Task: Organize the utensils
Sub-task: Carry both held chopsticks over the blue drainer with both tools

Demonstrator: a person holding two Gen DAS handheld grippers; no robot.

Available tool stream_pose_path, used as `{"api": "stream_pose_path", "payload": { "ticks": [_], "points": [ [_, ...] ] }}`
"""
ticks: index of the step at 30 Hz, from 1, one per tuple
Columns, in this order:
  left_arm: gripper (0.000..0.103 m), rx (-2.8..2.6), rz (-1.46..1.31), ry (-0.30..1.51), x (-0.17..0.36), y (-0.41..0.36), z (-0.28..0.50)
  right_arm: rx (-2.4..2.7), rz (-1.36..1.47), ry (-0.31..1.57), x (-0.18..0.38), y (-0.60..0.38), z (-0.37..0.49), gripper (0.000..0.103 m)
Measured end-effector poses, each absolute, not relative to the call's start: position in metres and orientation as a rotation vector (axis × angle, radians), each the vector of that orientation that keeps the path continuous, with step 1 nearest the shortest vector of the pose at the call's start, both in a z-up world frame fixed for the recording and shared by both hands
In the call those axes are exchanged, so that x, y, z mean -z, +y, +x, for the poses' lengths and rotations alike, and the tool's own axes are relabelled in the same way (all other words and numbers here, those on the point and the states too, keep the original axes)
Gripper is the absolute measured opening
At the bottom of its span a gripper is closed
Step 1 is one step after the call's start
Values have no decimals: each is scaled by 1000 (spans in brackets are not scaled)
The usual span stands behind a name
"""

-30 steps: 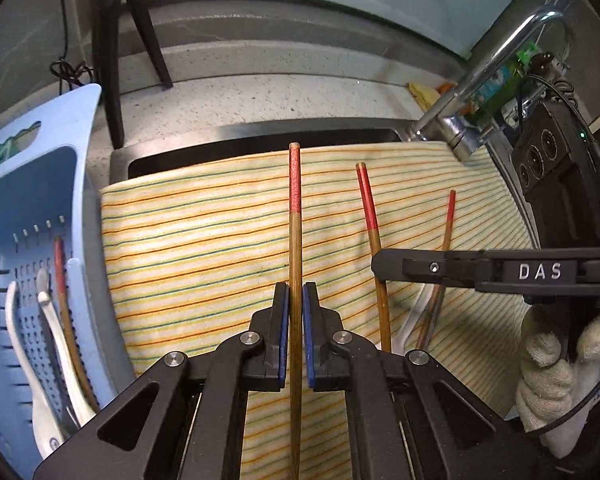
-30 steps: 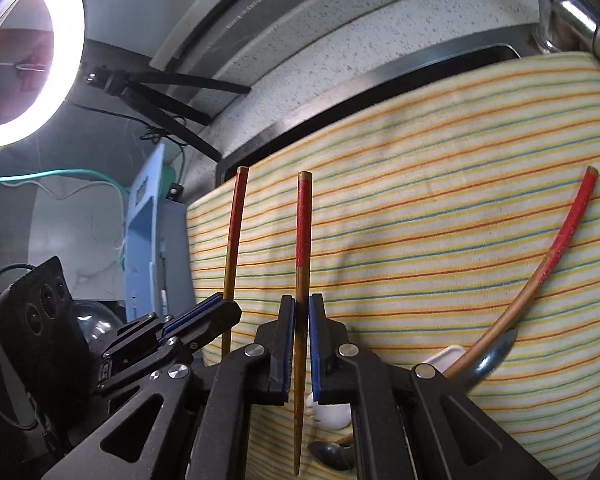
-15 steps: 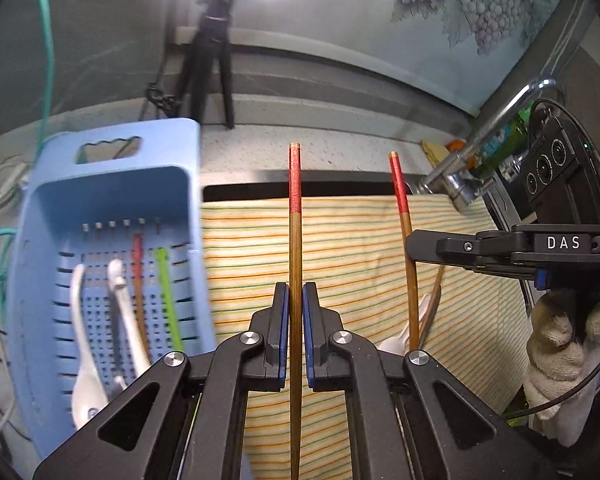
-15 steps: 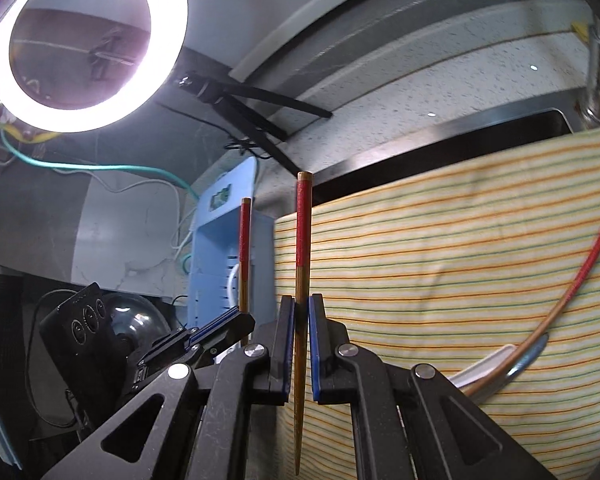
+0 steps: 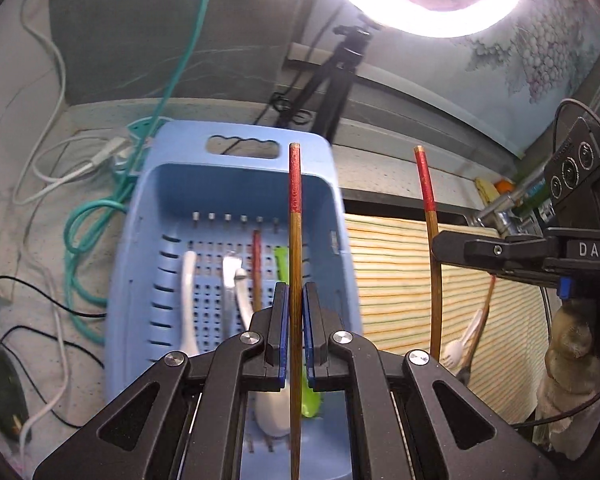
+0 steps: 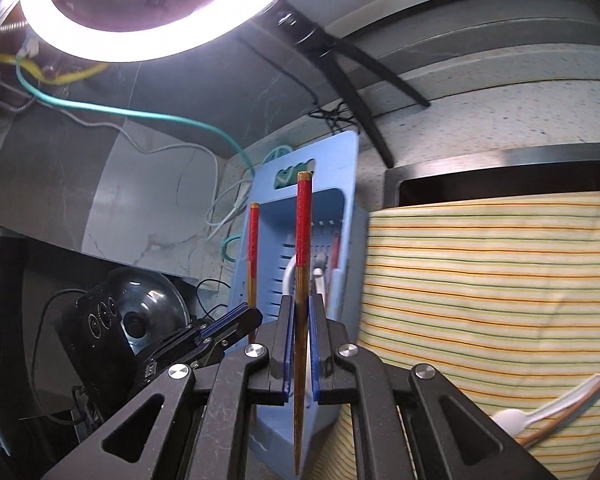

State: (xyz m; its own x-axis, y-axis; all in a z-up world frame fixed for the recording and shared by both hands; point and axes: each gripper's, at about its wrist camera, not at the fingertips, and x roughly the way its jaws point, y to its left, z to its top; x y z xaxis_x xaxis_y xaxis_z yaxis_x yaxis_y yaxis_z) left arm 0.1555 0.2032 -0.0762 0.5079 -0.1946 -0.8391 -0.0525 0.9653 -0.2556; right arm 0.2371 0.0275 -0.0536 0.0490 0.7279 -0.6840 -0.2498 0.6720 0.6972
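Observation:
My left gripper (image 5: 295,300) is shut on a wooden chopstick with a red top (image 5: 295,240), held above the blue slotted basket (image 5: 168,200). The basket holds white spoons (image 5: 188,292), a red-topped chopstick (image 5: 256,264) and a green utensil (image 5: 282,264). My right gripper (image 6: 300,312) is shut on a second red-topped chopstick (image 6: 302,248), beside the basket (image 6: 340,168). It shows in the left wrist view (image 5: 460,248) with its chopstick (image 5: 430,220). The left gripper (image 6: 236,320) and its chopstick (image 6: 253,248) show in the right wrist view.
A striped cloth (image 5: 400,280) covers the sink to the right and bears a white spoon (image 5: 464,340) and another chopstick (image 5: 488,300). A tripod (image 5: 332,76) with a ring light (image 5: 424,4) stands behind the basket. Cables (image 5: 84,240) lie left of it. A tap (image 5: 500,216) is far right.
Both grippers, each still holding its chopstick, have swung left from over the striped cloth to the blue basket. The basket now fills the middle of the left wrist view.

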Motion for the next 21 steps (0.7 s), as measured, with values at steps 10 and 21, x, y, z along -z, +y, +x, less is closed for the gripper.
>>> {"api": "stream_pose_path", "payload": {
  "ticks": [10, 21],
  "points": [
    [5, 32, -289, 1065, 95, 232, 158, -793, 347, 1354, 72, 76, 233, 6],
    [12, -6, -303, 1084, 102, 242, 155, -786, 279, 1351, 78, 85, 234, 9]
  ]
}}
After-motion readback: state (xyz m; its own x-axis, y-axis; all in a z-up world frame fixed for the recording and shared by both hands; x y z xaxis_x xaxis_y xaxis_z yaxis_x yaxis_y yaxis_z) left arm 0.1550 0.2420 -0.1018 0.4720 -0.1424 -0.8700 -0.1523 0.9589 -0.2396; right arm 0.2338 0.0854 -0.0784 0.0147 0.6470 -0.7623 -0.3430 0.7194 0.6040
